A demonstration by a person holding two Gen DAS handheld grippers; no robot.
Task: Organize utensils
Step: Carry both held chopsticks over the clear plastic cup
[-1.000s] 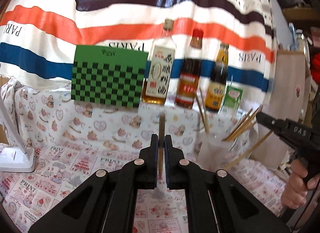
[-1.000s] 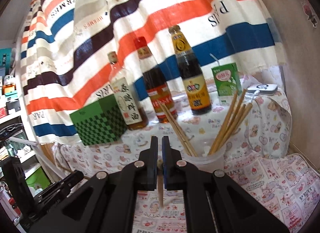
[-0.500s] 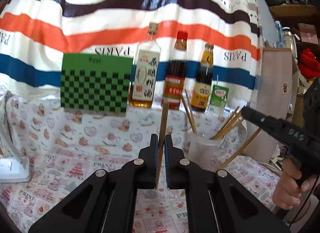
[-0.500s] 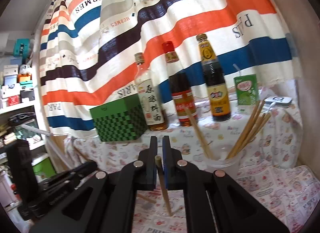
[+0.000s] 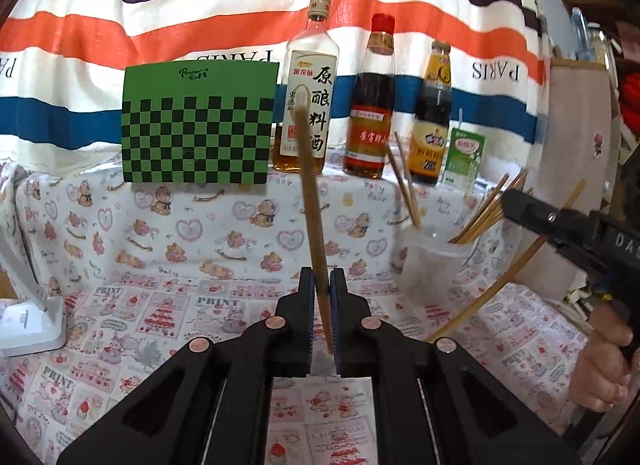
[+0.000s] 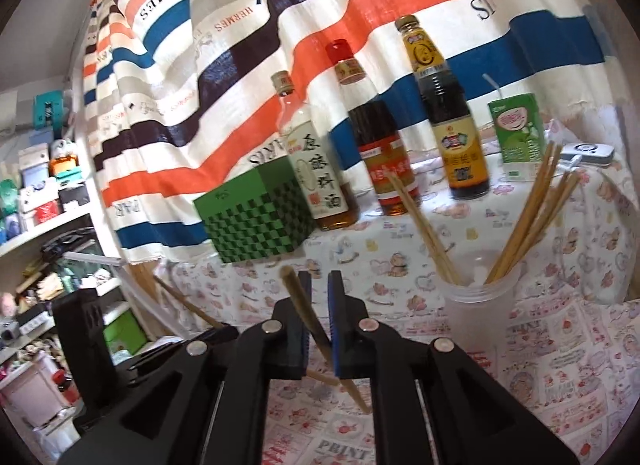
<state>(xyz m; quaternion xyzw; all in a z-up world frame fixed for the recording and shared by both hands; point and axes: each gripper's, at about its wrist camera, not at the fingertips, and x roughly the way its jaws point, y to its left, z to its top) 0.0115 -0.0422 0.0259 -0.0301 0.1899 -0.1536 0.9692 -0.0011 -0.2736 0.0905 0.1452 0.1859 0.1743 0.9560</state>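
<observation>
My left gripper (image 5: 320,285) is shut on a wooden chopstick (image 5: 310,193) that stands nearly upright, its top leaning slightly left. My right gripper (image 6: 319,289) is shut on another chopstick (image 6: 298,297), which slants from upper left down to lower right. In the left wrist view the right gripper (image 5: 516,205) comes in from the right with its chopstick (image 5: 500,285) slanting down-left, close beside a clear plastic cup (image 5: 430,261) holding several chopsticks (image 5: 480,213). That cup (image 6: 480,309) sits to the right of my right gripper, with its chopsticks (image 6: 528,221) leaning outward.
A green checkered box (image 5: 198,125), three sauce bottles (image 5: 370,105) and a green drink carton (image 5: 464,159) stand on a raised ledge at the back. A white lamp base (image 5: 28,325) sits at the left. A striped cloth hangs behind. A person's hand (image 5: 600,365) holds the right gripper.
The left chopstick now sticks up farther and leans left. The right gripper's chopstick has tilted more to the left at the top, and the cup appears closer in both views.
</observation>
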